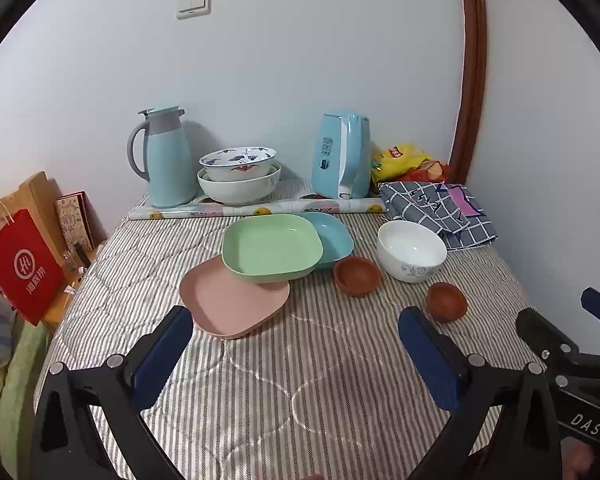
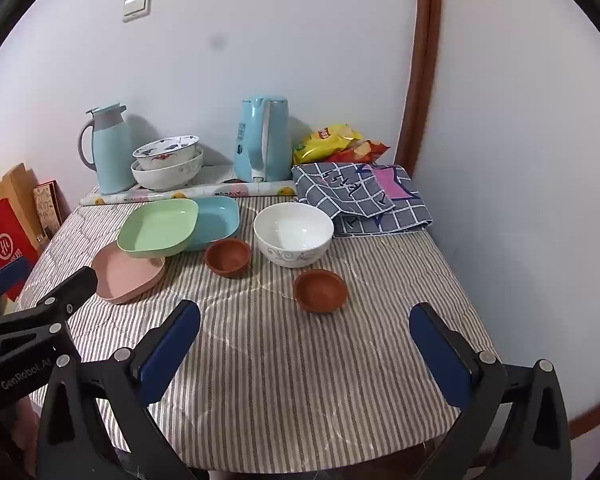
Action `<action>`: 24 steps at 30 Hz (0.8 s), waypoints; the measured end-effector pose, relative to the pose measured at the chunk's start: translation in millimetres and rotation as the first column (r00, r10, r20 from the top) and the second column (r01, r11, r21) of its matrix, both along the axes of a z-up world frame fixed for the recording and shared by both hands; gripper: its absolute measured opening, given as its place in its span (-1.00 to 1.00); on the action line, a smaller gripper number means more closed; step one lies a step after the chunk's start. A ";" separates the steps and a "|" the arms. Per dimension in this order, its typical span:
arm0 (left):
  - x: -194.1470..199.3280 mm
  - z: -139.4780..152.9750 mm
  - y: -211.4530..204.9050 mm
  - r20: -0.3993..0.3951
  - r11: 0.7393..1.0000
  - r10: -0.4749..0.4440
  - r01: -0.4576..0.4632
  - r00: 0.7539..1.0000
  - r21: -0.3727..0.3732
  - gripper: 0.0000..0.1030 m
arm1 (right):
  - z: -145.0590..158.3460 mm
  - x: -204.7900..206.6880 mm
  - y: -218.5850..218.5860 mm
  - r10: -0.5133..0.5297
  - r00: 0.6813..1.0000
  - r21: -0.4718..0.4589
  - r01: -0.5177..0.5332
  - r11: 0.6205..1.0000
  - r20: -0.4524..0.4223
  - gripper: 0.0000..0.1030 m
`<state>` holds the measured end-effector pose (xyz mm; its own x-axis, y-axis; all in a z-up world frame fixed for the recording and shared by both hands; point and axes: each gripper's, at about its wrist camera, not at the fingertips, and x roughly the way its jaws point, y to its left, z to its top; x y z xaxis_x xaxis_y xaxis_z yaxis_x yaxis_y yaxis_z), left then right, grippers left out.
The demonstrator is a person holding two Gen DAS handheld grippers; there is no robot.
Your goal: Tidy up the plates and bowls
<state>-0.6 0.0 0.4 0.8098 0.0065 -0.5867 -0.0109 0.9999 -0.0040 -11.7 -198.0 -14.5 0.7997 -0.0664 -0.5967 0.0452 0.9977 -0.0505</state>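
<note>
While the grey-and-white striped quilted tablecloth (image 2: 300, 360) gives every dish a soft, non-slip bed, you hold both tools released above its near edge: the left gripper (image 1: 296, 356) and the right gripper (image 2: 305, 344) each stand wide apart with nothing between the blue pads. Largest of the dishes, three smooth square plastic plates sit fanned in an overlapping pile left of centre: the green plate (image 1: 272, 252) tilts atop the pink plate (image 1: 232, 300) and the blue plate (image 1: 332, 240), so you probably need to square them. Just right stands the glossy white ceramic bowl (image 2: 294, 234), deep and round. Smallest, two matte brown clay bowls lie apart, one (image 2: 228, 257) beside the plates, one (image 2: 321, 290) nearest your right gripper.
</note>
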 end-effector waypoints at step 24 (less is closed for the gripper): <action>-15.0 12.6 7.1 -0.006 1.000 0.007 -0.007 1.000 -0.020 1.00 | 15.5 -22.0 -14.9 -0.015 1.000 0.015 0.015 1.000 0.012 0.99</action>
